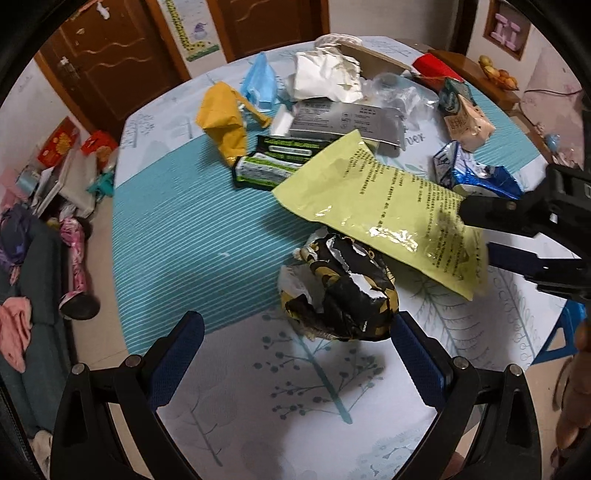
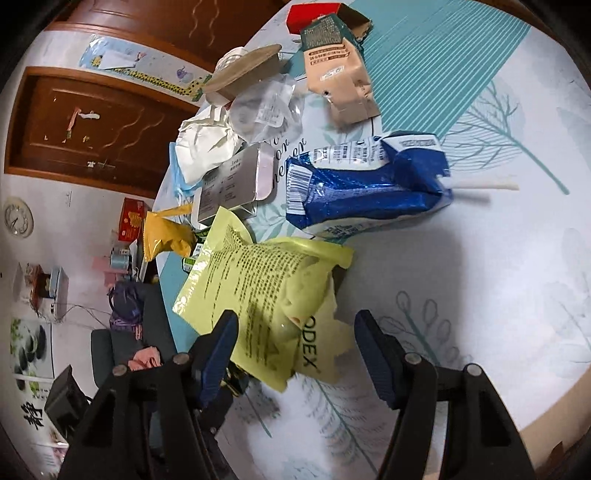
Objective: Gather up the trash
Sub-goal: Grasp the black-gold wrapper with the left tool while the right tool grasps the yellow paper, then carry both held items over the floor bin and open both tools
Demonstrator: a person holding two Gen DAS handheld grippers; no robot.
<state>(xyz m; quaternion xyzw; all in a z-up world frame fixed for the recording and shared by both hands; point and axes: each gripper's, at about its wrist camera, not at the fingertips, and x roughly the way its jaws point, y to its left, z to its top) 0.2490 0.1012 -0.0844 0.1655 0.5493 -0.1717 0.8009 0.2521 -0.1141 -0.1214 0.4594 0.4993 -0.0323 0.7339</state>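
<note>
Trash lies scattered on a round table (image 1: 177, 229). A yellow-green printed bag (image 1: 384, 206) lies tilted over a crumpled black-and-yellow wrapper (image 1: 343, 291). My left gripper (image 1: 299, 332) is open, its jaws just short of that wrapper, which touches the right pad. My right gripper (image 2: 293, 332) is open around the near end of the yellow-green bag (image 2: 266, 295); it shows in the left wrist view (image 1: 476, 236) at the bag's right edge. A crushed blue carton (image 2: 365, 188) with a straw lies beyond it.
Farther back lie a green-black packet (image 1: 273, 162), a mustard bag (image 1: 223, 118), a silver pouch (image 1: 343, 118), crumpled white paper (image 1: 325, 75), a blue plastic bag (image 1: 258, 83), a peach carton (image 2: 343, 85) and a red box (image 2: 314, 13). Clutter and a sofa (image 1: 33, 280) stand left.
</note>
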